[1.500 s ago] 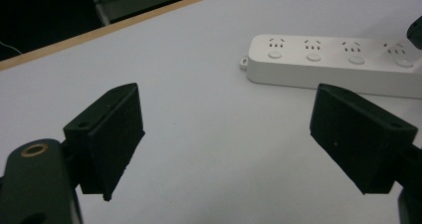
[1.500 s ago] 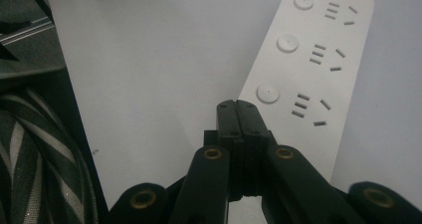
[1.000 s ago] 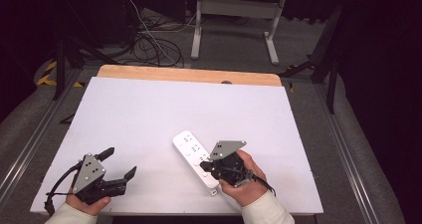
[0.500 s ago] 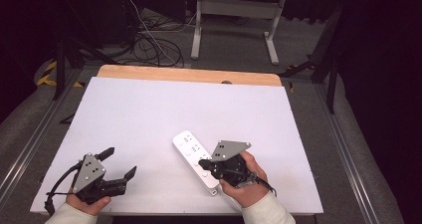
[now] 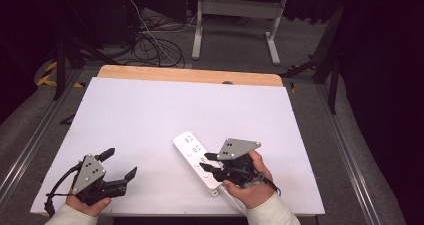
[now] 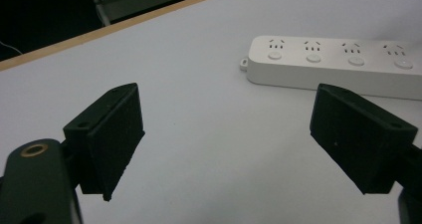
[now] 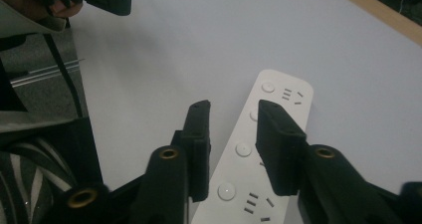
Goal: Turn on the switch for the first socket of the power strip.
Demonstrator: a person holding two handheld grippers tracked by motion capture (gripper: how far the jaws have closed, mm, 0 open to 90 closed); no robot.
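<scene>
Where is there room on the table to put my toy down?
The far half of the white table, up to its wooden edge, is bare, as is the patch between the left gripper and the power strip. It is crowded where the right gripper sits over the strip.

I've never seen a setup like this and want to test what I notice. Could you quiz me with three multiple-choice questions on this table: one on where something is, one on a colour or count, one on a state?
1. Where does the power strip lie?
A. near the right gripper
B. at the table's far edge
C. on the floor

2. What colour is the power strip?
A. black
B. white
C. orange

3. How do the left gripper's jaws stand?
A. shut on the strip
B. shut on nothing
C. wide apart, holding nothing

Answers:
1. A: the high view shows the strip on the white table with the right gripper over its near part.
2. B: its casing is white in all three views.
3. C: the left gripper shows bare table between its spread jaws.
</scene>
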